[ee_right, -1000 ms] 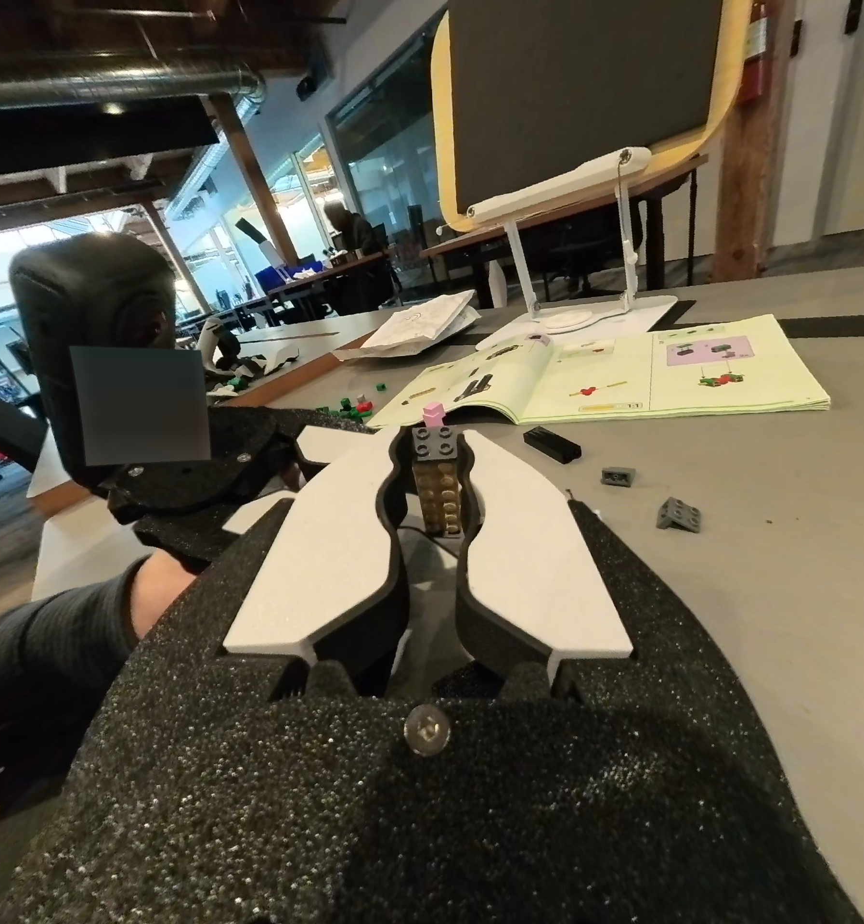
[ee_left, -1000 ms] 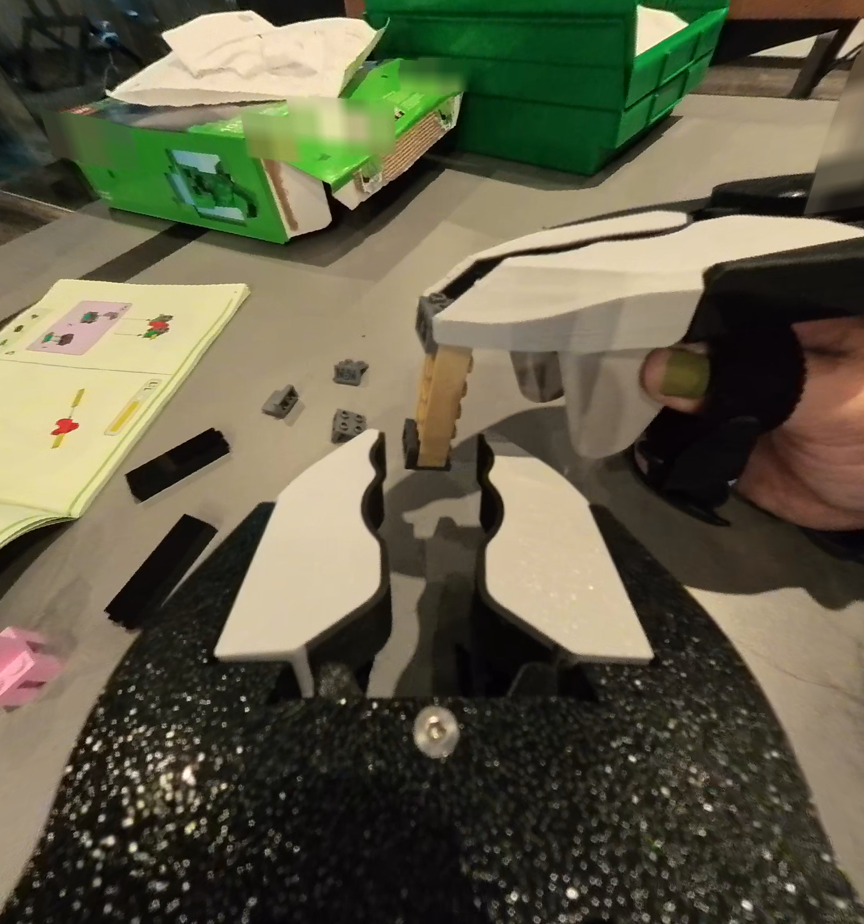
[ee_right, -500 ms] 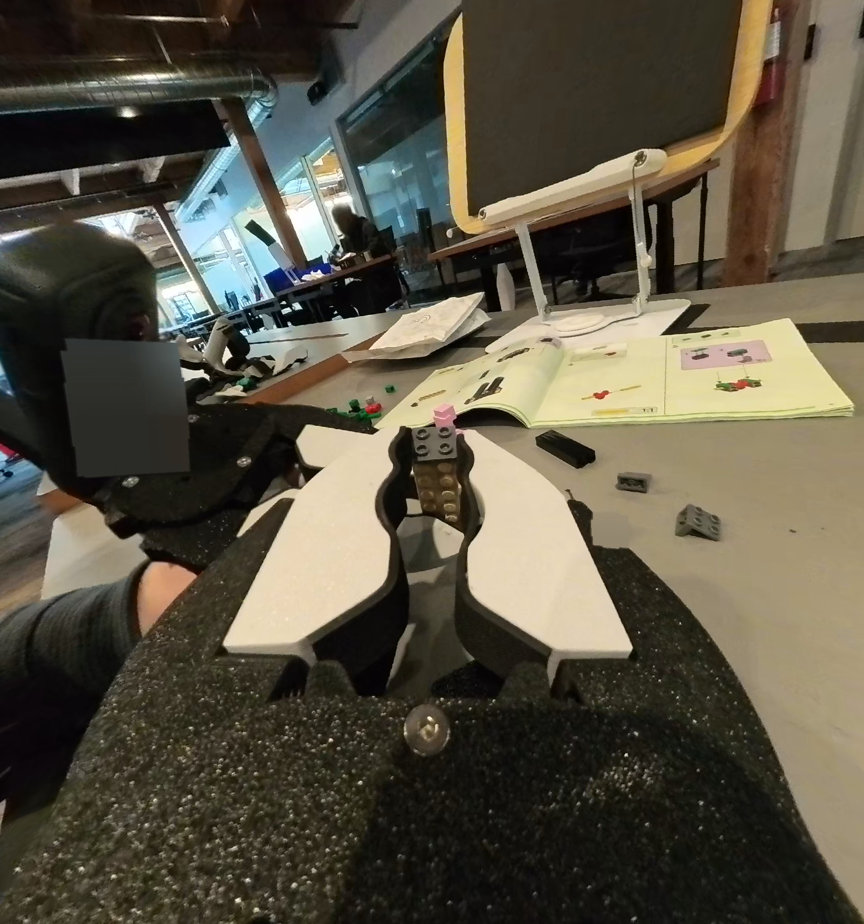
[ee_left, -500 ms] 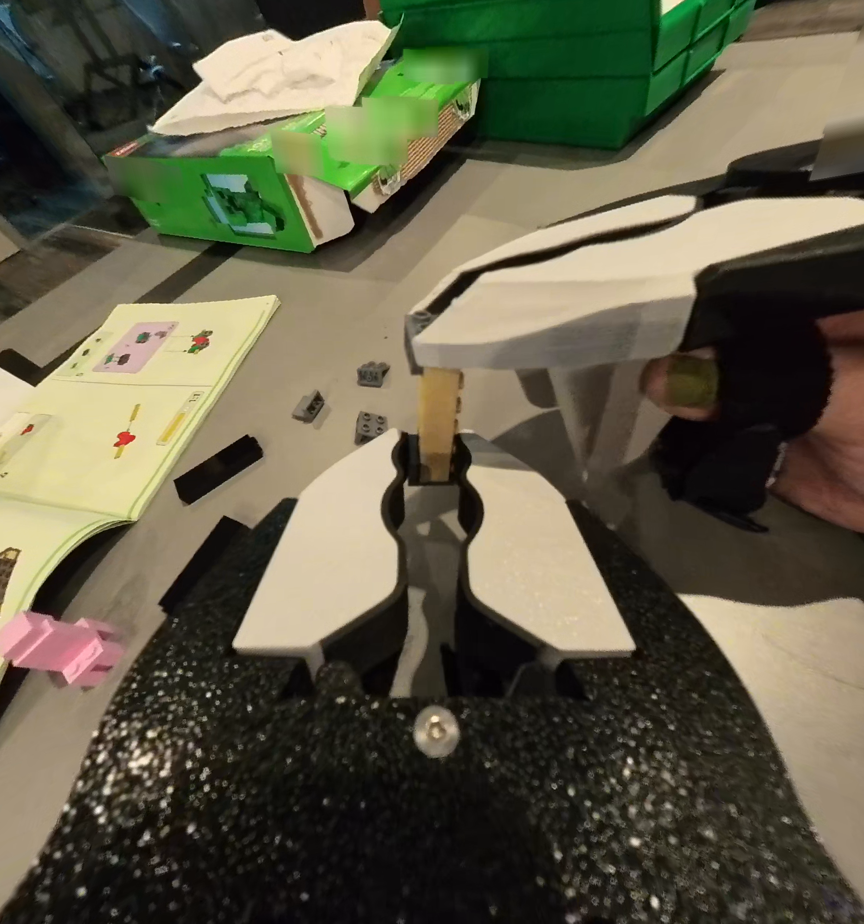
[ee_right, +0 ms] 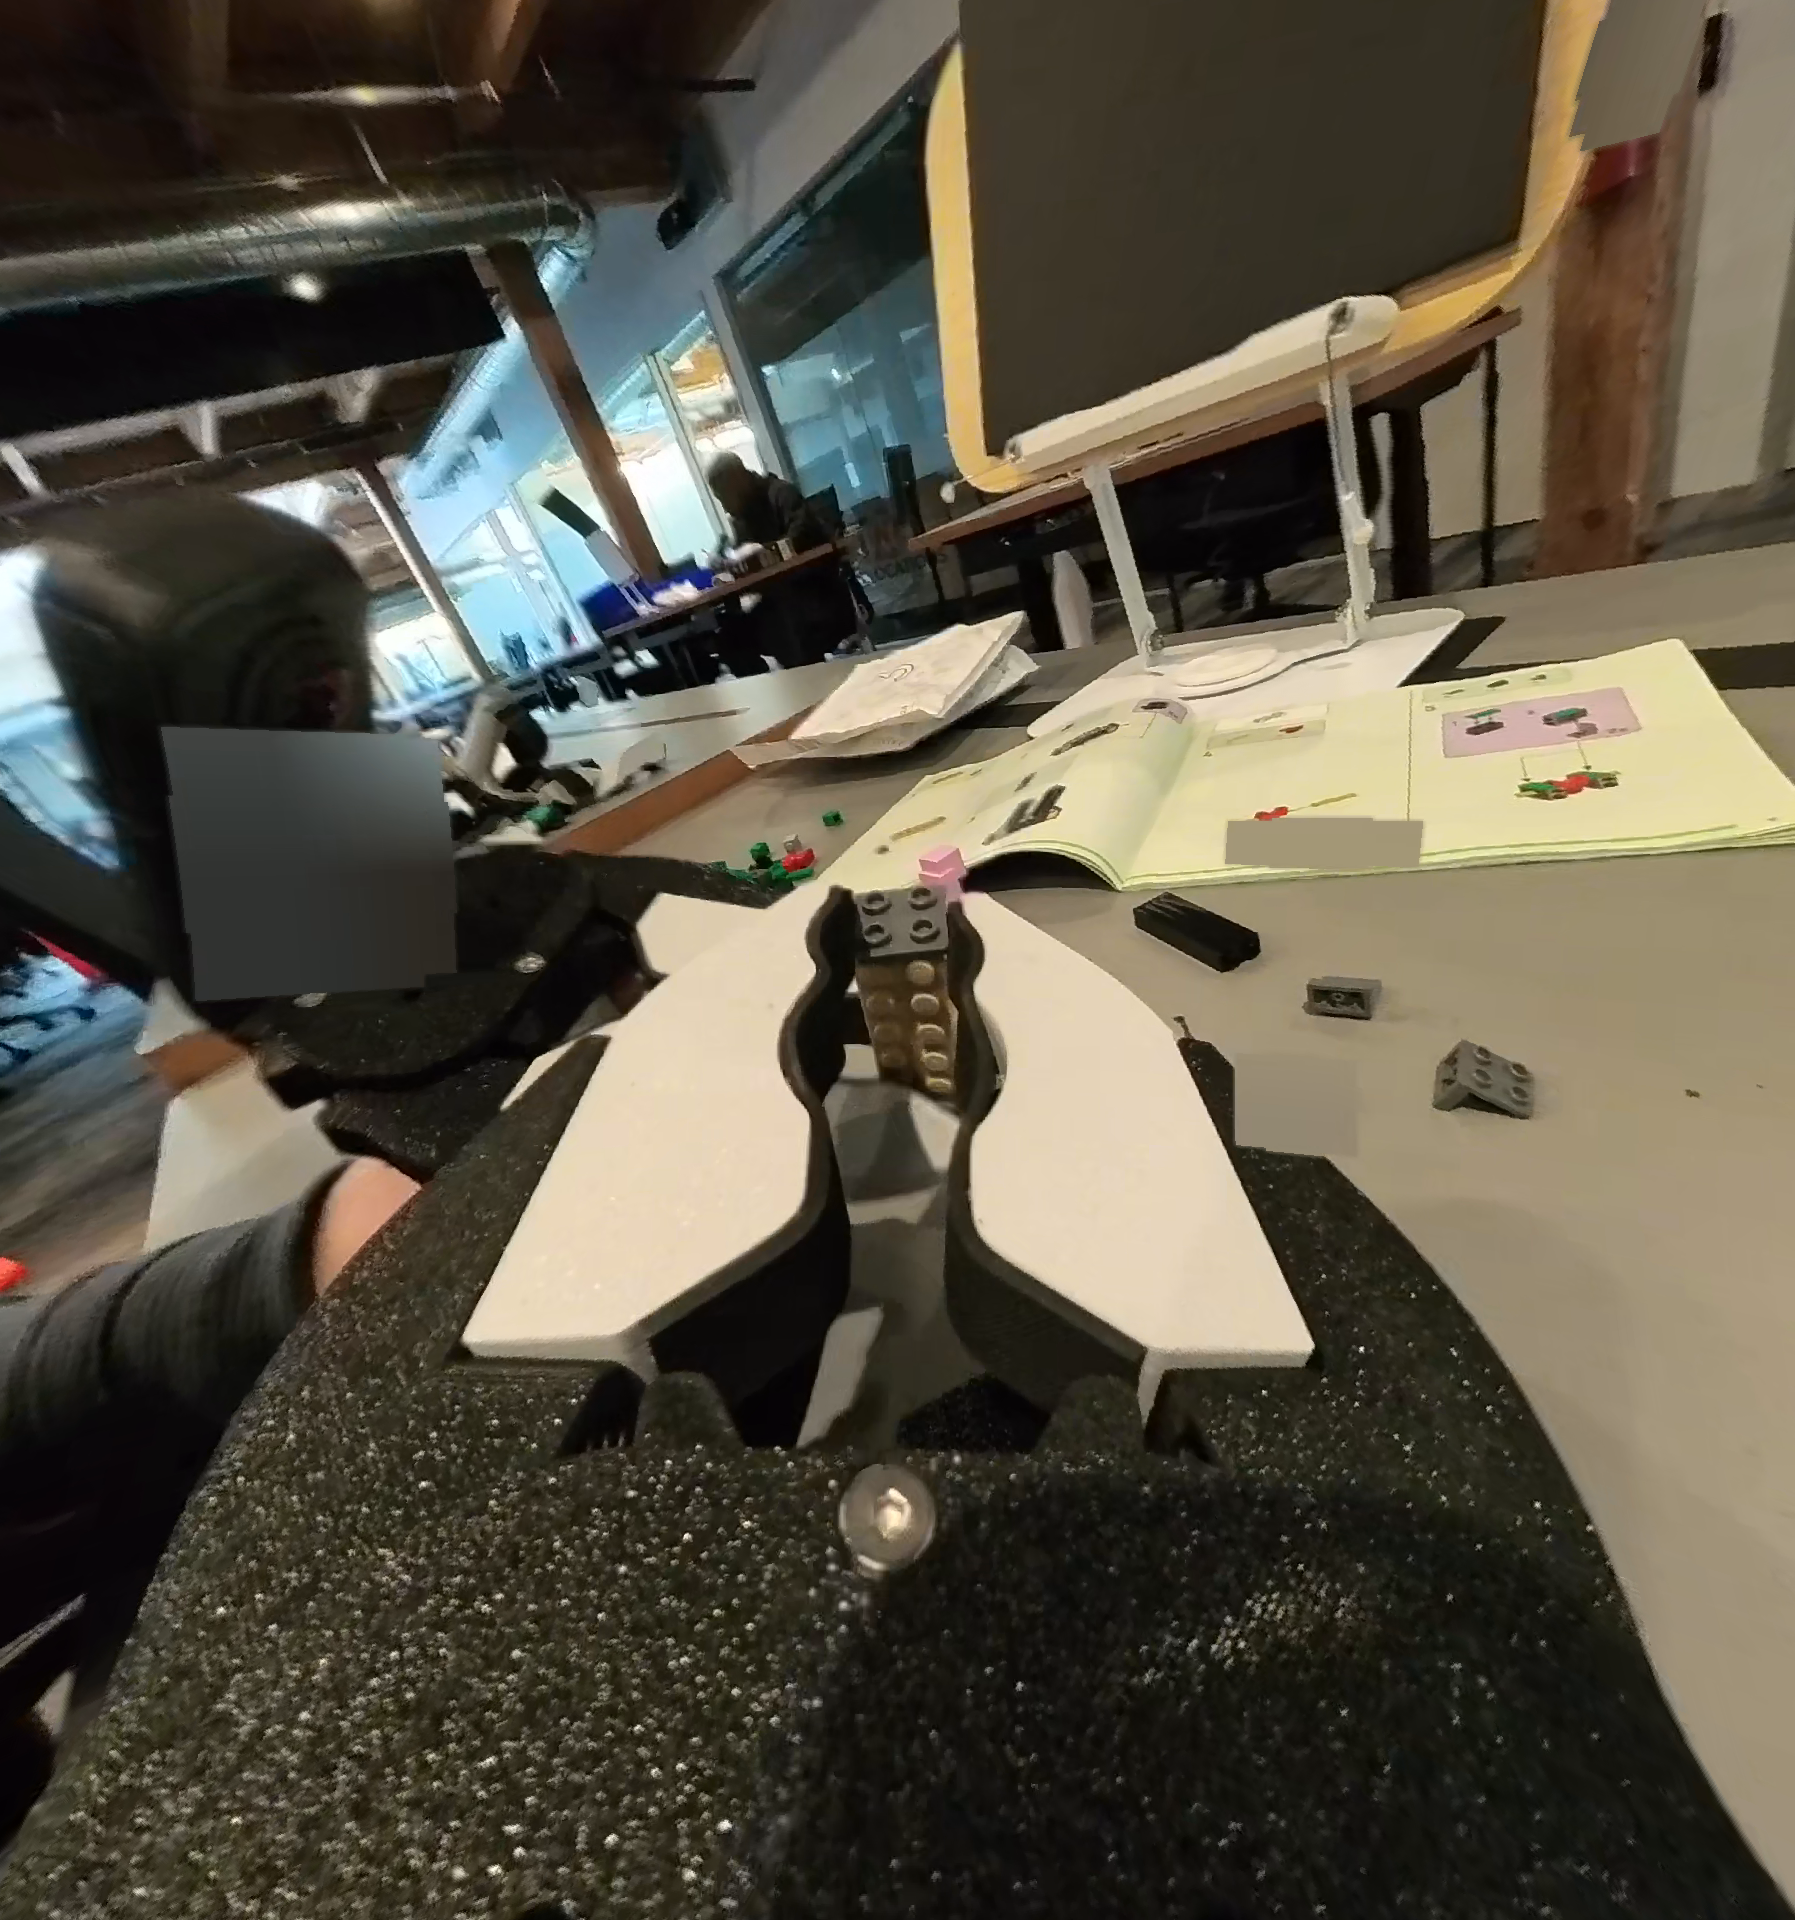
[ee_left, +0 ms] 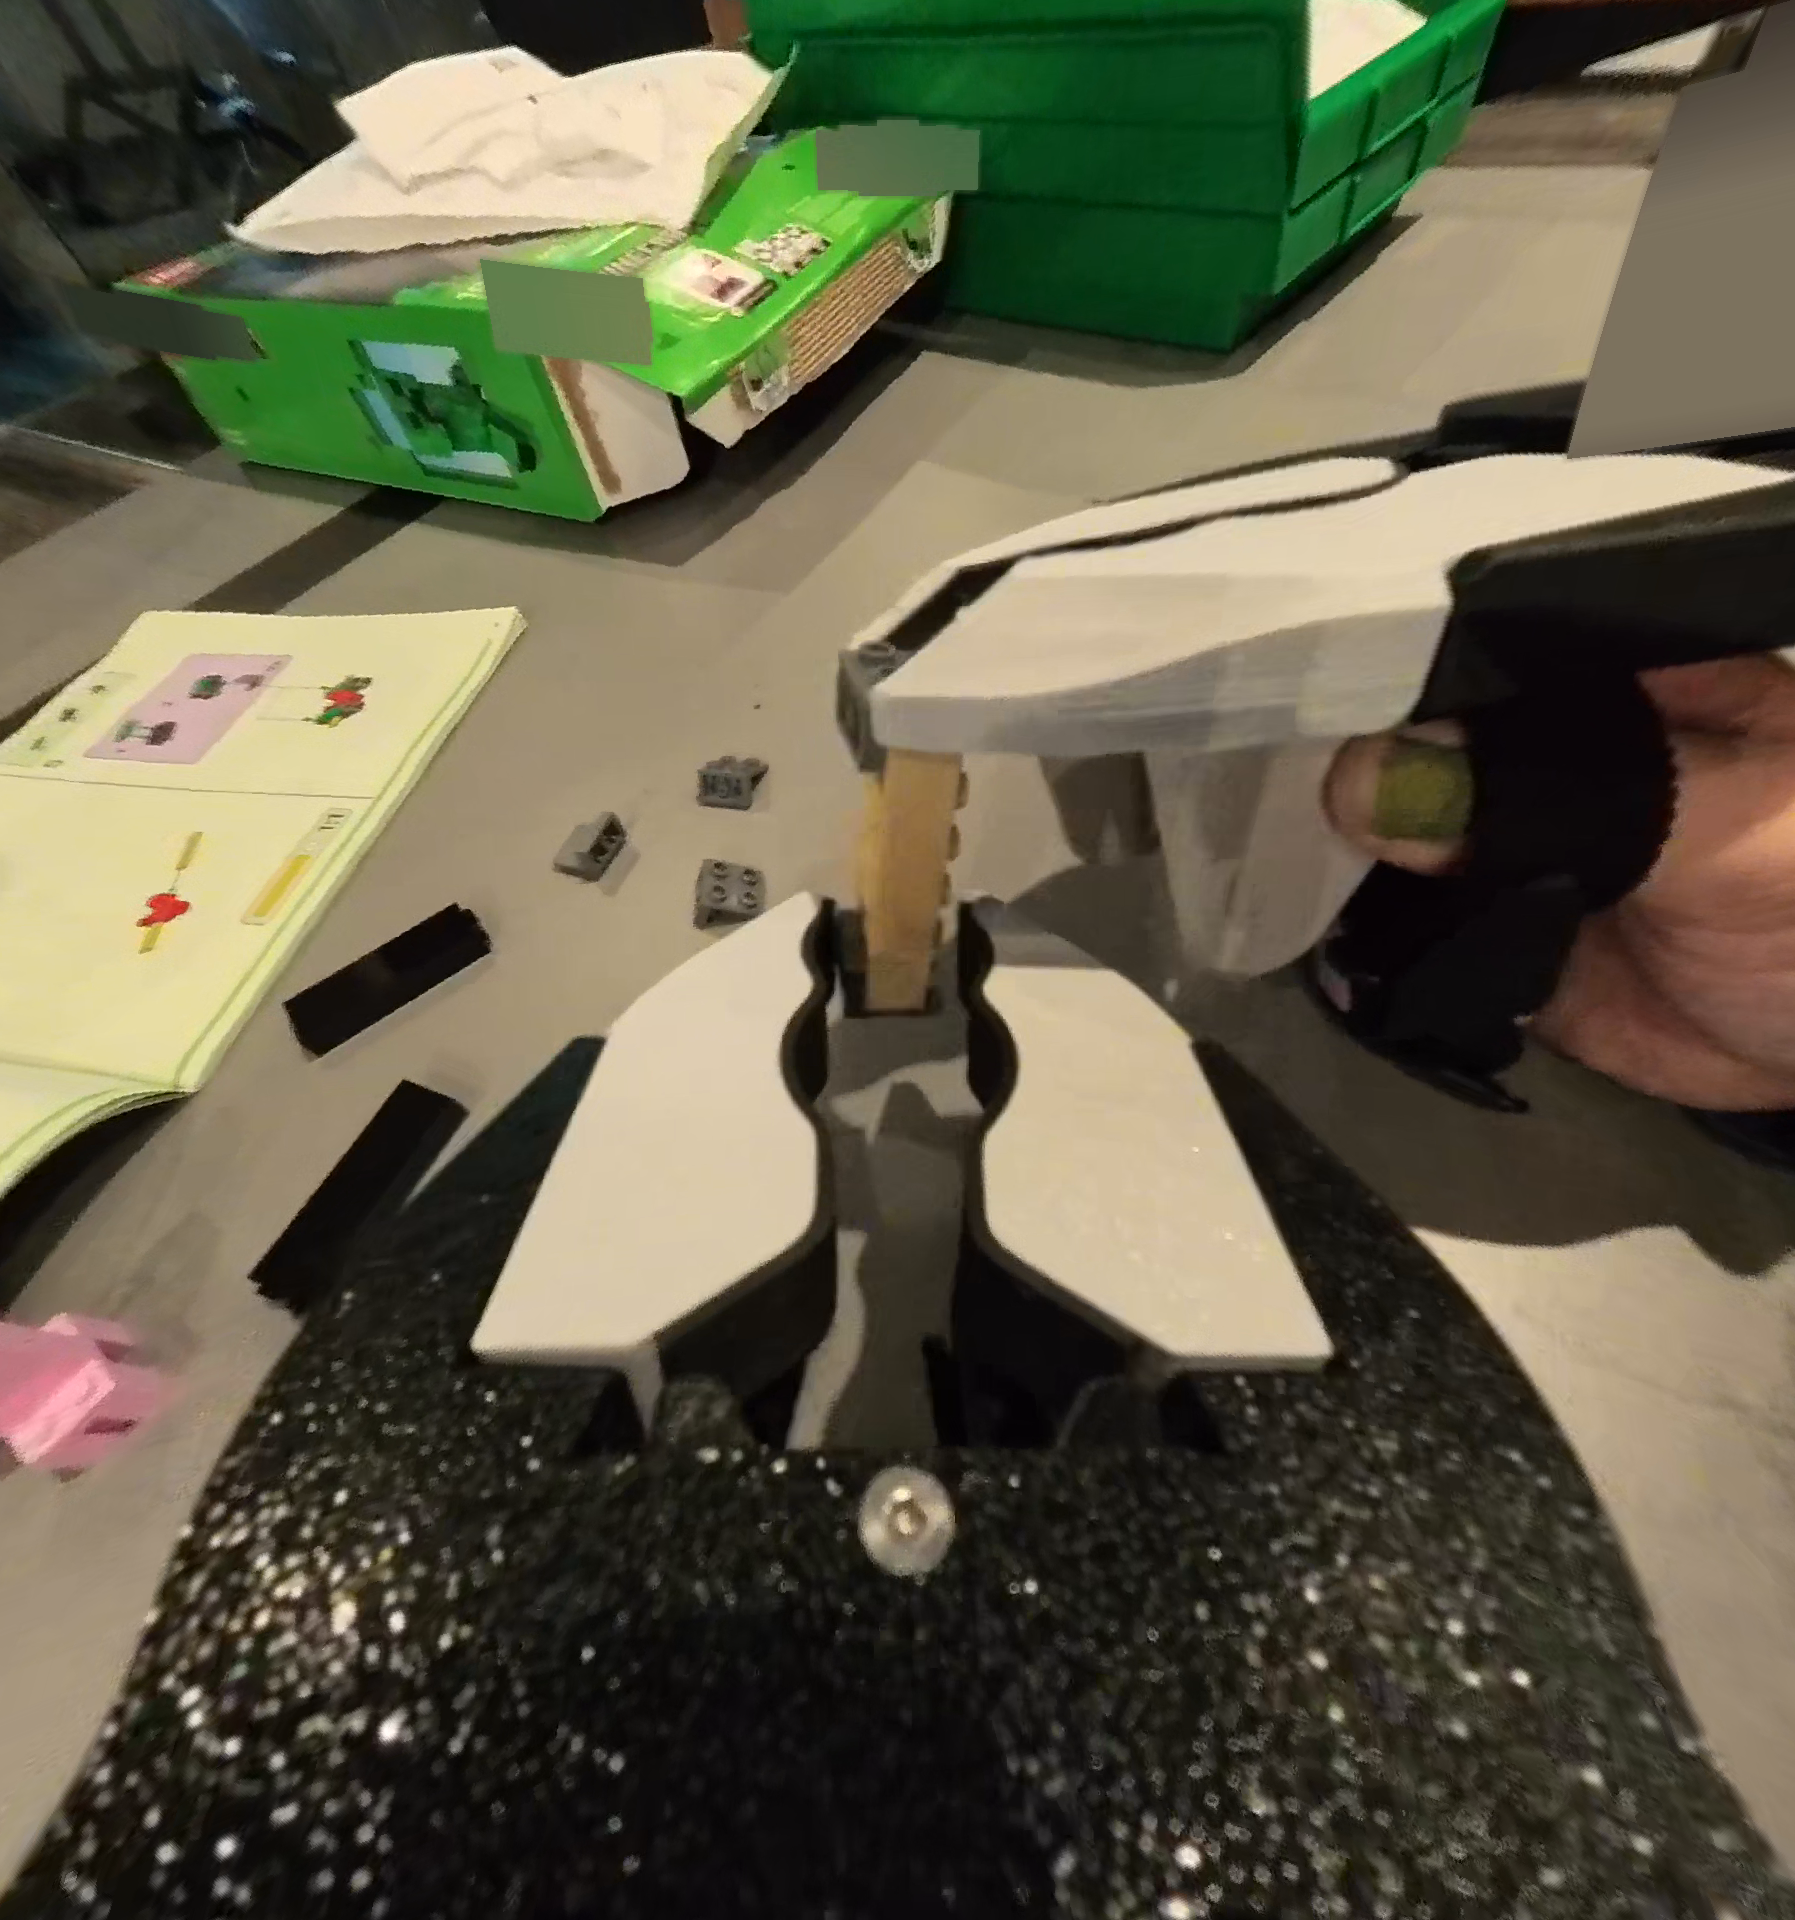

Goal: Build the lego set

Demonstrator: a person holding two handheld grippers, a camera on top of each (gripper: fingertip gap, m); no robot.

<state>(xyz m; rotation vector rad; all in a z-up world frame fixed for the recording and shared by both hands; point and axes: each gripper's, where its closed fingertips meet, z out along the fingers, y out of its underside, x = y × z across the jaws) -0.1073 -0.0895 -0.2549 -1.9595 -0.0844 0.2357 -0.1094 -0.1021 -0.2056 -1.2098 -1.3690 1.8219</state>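
Where things lie around our claws

Our left claw [ee_left: 895,961] and right claw [ee_right: 898,940] meet on the stack [ee_left: 908,878]; left of the left one lie the booklet [ee_left: 145,831] and bars [ee_left: 389,977], ahead three small bricks [ee_left: 732,888], far ahead the box [ee_left: 519,364].

1. The green box [ee_left: 436,416] on the worktop [ee_left: 768,582] carries print, partly covered by blurred patches; none of it can be made out.
2. The open instruction booklet [ee_right: 1392,769] shows small step markings beside its diagrams, too small to tell.
3. The white paper bag [ee_right: 914,691] bears a faint printed mark, unreadable.
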